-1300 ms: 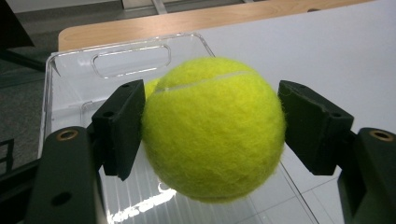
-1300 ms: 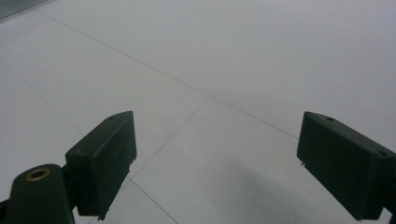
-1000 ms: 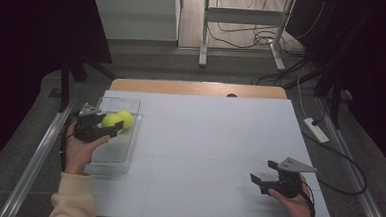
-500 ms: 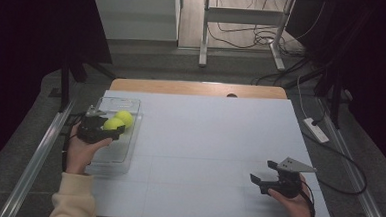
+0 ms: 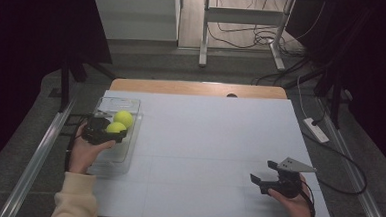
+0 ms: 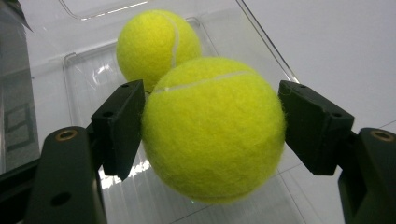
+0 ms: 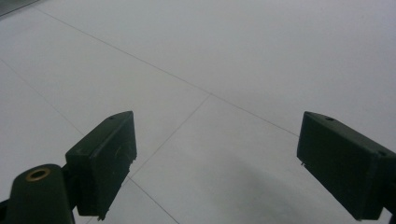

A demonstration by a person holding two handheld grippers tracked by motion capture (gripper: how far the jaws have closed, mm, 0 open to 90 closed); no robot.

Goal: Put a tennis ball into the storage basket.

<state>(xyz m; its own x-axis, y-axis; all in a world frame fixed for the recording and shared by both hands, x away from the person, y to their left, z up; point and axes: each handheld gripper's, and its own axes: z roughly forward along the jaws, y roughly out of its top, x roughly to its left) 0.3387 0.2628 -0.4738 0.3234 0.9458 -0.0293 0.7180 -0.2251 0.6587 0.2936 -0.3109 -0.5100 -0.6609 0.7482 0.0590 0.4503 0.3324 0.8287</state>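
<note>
- Where the clear plastic tray lies along the left edge of the white table, we hold our left gripper over it, its jaws pressed on either side of a yellow tennis ball.
- In the left gripper view we see that held ball large between the two black pads, the left pad flat against the felt and the right one meeting the ball's other flank, so the grip is closed on the ball and no wider than the ball itself.
- We see a second tennis ball just beyond the held one, resting in the tray; in the left gripper view it sits behind and to the upper left, and we cannot tell whether the two balls touch.
- The held ball hangs above the tray's ribbed clear floor, inside its walls, towards the middle of the tray's length.
- We keep our right gripper well apart, low over the near right part of the table, gripped in our right hand.
- In the right gripper view its jaws stand wide apart with nothing between them, and past them lies bare white tabletop crossed by thin seams.
</note>
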